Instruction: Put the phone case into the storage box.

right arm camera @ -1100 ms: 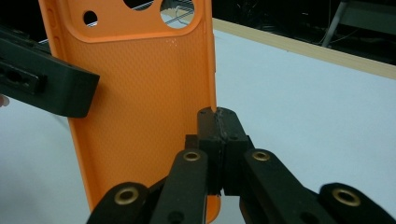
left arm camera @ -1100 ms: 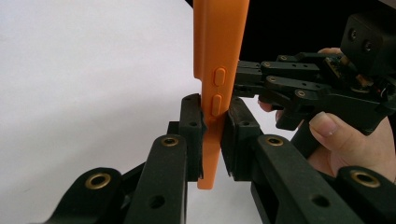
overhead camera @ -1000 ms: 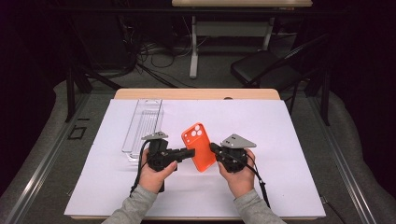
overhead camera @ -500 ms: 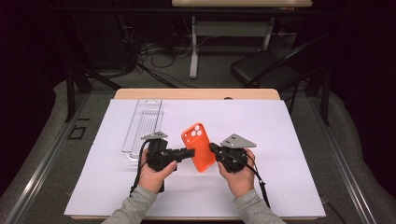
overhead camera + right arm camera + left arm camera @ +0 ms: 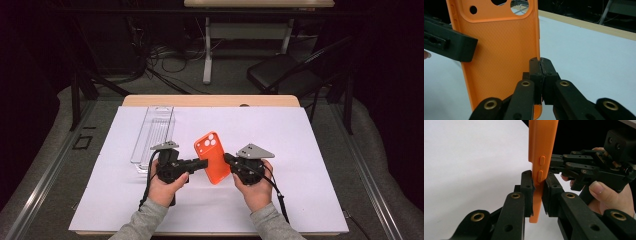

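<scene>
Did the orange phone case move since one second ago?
No. In the high view the phone case keeps the same place beside the clear tray, held by the left gripper and right gripper.

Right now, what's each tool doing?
Left tool: closed on the orange phone case, at its edge.
Right tool: closed on the case's opposite edge.

In the left gripper view the orange phone case [image 5: 542,150] runs off the top edge, and its lower part sits hidden between the black jaws. In the right gripper view its top, with the camera cut-outs, and its lower end are both cut off. From the high view the clear plastic tray [image 5: 153,134] near the sheet's left edge is too faint to show any contents.
</scene>
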A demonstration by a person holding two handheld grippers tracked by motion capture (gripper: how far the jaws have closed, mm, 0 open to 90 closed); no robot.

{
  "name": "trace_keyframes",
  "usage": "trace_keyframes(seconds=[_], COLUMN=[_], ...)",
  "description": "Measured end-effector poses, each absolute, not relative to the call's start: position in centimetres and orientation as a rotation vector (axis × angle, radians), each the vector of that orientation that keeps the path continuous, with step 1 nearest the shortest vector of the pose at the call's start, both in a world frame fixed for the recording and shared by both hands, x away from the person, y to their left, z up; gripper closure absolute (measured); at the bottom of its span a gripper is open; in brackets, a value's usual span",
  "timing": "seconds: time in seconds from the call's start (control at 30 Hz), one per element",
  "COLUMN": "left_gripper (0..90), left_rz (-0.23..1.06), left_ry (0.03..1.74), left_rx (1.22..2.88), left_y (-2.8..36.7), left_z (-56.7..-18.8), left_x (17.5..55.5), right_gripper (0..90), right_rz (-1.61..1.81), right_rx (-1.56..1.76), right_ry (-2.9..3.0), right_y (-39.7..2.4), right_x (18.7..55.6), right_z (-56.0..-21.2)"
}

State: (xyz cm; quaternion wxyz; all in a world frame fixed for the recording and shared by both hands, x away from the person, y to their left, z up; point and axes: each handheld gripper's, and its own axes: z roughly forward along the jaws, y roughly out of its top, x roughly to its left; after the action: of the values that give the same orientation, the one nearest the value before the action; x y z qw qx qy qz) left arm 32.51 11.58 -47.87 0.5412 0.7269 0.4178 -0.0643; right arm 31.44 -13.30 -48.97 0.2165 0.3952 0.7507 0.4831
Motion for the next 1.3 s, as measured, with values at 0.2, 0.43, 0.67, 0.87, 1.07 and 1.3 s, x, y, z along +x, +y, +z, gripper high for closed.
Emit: trace_keyframes(seconds=[0.2,0.43,0.67,0.87,1.07,1.3], left_gripper=[80.2,80.3,80.3,80.3,80.3,80.3], left_rz=[-0.151,-0.152,-0.153,-0.147,-0.129,-0.105], left_ry=[0.988,0.989,0.989,0.99,0.99,0.98], left_rx=[1.73,1.726,1.725,1.724,1.732,1.743], left_y=[11.6,11.6,11.7,11.8,12.2,12.7], left_z=[-47.9,-47.9,-47.9,-47.9,-47.7,-47.4], left_x=[32.5,32.5,32.6,32.7,32.8,33.0], right_gripper=[88.1,87.2,85.7,82.9,79.3,70.9], right_rz=[1.341,1.348,1.352,1.36,1.38,1.408], right_rx=[1.097,1.1,1.101,1.099,1.095,1.091], right_ry=[2.081,2.078,2.076,2.076,2.073,2.084], right_y=[-13.3,-13.3,-13.3,-13.3,-13.5,-14.0], right_x=[31.4,31.5,31.5,31.4,31.4,31.6], right_z=[-49.0,-49.0,-49.0,-49.0,-48.8,-48.5])
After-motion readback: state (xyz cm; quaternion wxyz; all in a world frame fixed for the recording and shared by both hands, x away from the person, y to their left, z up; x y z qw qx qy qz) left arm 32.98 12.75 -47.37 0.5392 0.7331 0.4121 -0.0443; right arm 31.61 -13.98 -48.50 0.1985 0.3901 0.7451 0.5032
